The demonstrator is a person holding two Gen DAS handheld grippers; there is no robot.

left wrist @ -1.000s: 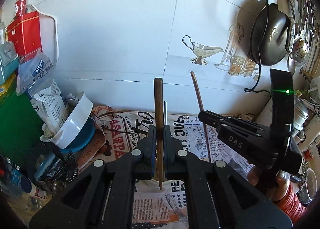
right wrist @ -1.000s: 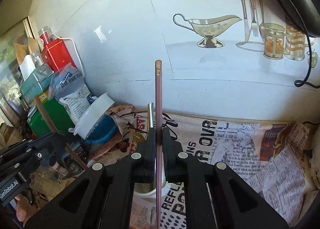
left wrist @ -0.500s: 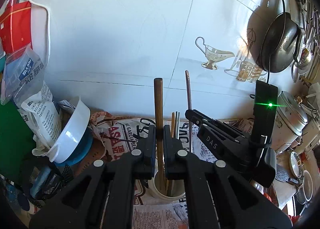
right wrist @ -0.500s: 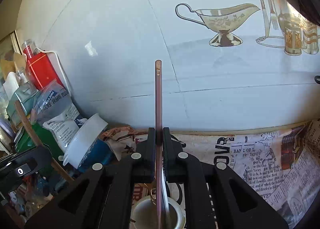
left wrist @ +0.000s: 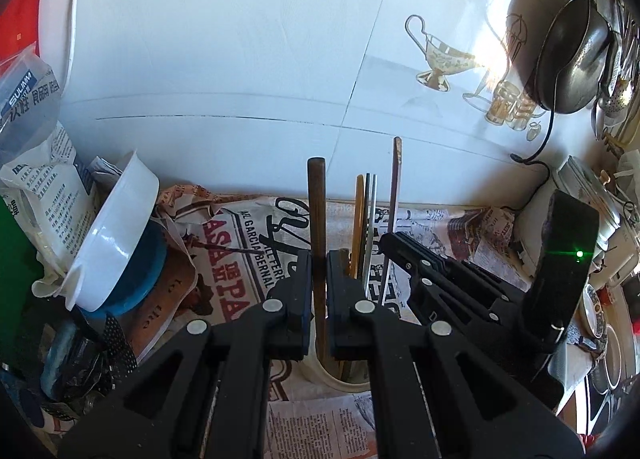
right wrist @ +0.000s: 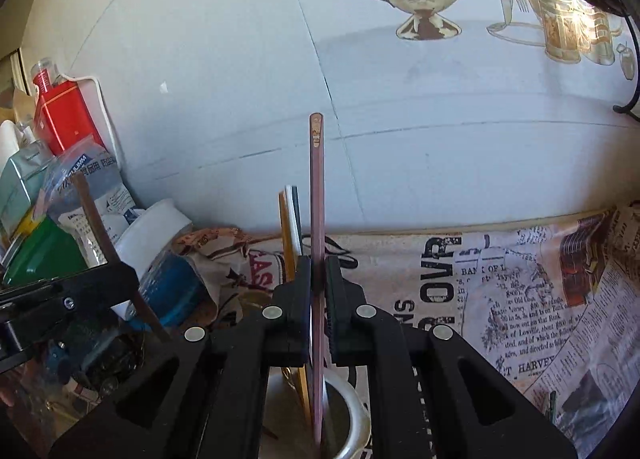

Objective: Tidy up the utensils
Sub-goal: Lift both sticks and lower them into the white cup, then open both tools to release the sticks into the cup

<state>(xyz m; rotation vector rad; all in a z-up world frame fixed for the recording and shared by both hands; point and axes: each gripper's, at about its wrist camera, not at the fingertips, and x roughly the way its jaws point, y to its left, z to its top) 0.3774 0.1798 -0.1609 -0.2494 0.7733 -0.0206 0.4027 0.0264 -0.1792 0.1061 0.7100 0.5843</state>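
Both claws lowered, clamping utensils into cup (right wrist: 352, 419).

One white cup (right wrist: 352, 415) holding utensils; one wooden handle (left wrist: 317, 219); one pink handle (right wrist: 317, 219); one yellow handle (left wrist: 359, 215); two grey handles (left wrist: 371, 219); one white bowl (left wrist: 116, 235); one hanging pan (left wrist: 572, 59).

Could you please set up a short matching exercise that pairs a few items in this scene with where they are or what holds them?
Things:
1. wooden stick
2. pink utensil
3. white bowl
4. dark pan

Places:
A. hanging on the wall at the right
B. held in the right tongs
C. tilted against the bags at the left
D. held in the left tongs

Pairs: 1-D, 2-B, 3-C, 4-A
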